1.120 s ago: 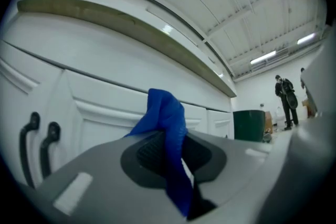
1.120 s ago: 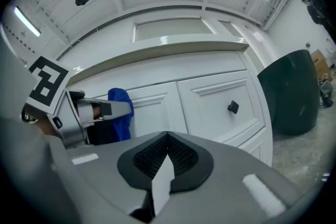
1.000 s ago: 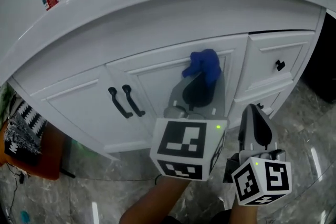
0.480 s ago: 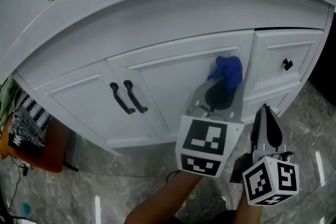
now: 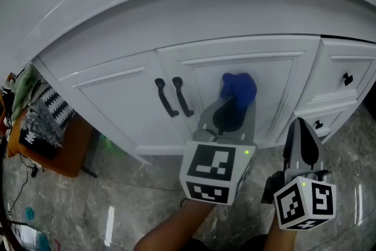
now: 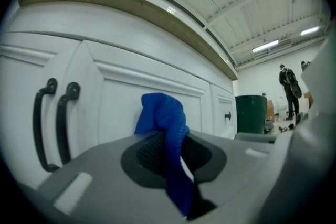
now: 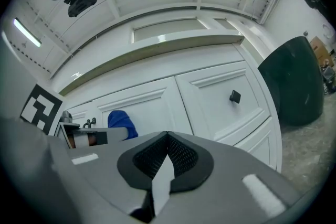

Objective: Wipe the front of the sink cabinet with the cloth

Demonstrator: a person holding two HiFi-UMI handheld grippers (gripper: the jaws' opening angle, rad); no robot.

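One cloth, clamped in left gripper, has slid leftward across cabinet; right gripper fingers together.

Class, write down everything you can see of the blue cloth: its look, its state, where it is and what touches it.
The blue cloth is a small, soft-looking piece of bright blue fabric, bunched into a crumpled lump. The left claw is shut on it: a strip runs back between the jaws, and the bunched end sticks out in front. That end appears pressed against the white cabinet door, to the right of the two black handles.
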